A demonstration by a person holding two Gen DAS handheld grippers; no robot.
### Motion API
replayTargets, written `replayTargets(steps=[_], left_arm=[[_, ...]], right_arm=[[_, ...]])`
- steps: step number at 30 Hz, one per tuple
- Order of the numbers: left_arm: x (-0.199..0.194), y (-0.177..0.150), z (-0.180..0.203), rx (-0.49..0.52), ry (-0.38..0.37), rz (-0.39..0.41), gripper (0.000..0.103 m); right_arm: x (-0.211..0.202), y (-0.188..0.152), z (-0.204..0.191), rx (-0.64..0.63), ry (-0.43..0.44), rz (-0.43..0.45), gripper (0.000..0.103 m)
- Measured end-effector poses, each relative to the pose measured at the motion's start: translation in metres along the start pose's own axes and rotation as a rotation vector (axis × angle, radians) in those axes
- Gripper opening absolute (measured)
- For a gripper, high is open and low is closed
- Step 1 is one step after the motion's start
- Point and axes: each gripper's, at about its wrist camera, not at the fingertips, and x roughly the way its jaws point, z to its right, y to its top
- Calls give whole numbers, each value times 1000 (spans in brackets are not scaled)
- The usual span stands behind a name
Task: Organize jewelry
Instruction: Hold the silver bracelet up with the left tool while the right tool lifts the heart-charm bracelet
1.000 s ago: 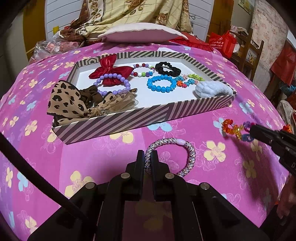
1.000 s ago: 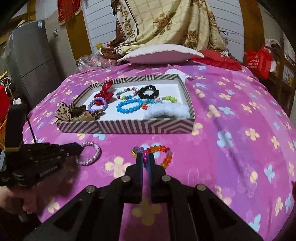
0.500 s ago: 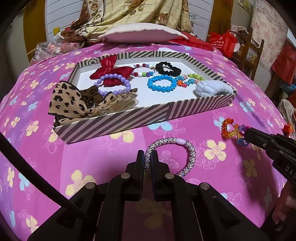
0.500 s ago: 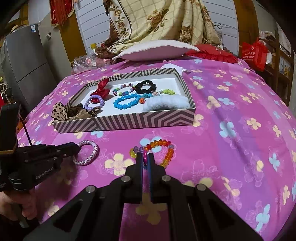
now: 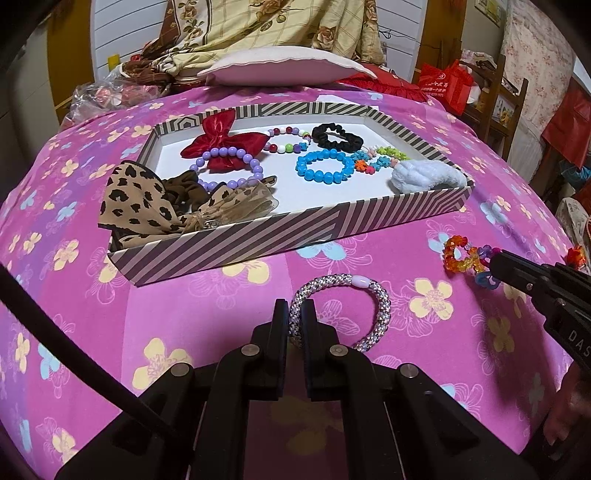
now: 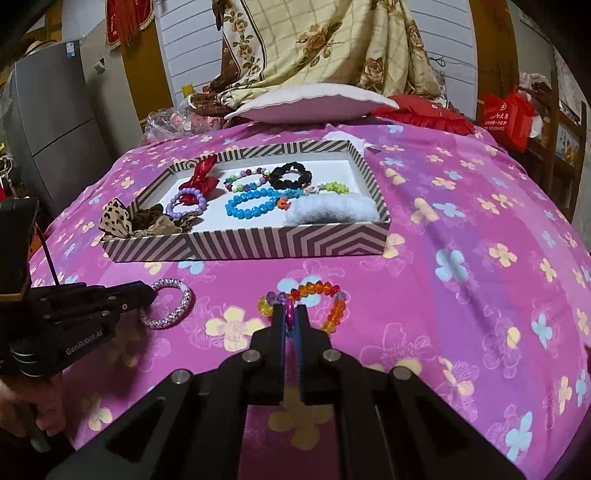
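Note:
My left gripper (image 5: 294,314) is shut on the near left side of a silver braided bracelet (image 5: 373,295), which rests on the pink flowered cloth (image 5: 221,325); the bracelet also shows in the right wrist view (image 6: 177,306). My right gripper (image 6: 290,312) is shut on a multicoloured beaded bracelet (image 6: 325,291), also seen in the left wrist view (image 5: 460,256). A striped tray (image 5: 295,225) beyond both holds a red bow (image 5: 221,140), leopard bow (image 5: 140,199), purple, blue and mixed bead bracelets, a black scrunchie (image 5: 336,136) and a pale blue fluffy scrunchie (image 5: 424,177).
A white pillow (image 5: 288,66) and a draped floral blanket (image 5: 277,26) lie behind the tray. A grey fridge (image 6: 55,122) stands at the left, a red bag (image 6: 506,114) and wooden furniture at the right. The cloth falls away at the sides.
Both grippers stay shut on their bracelets. The right gripper has lifted a little, and the beaded bracelet with it. The left view has hardly shifted.

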Motion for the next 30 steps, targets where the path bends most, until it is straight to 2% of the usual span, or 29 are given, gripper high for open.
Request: replayTargets(steps=[30], left_arm=[[0,0,0,1,2,0,1]], right_arm=[[-6,1,-3,-25,-18,28,4]])
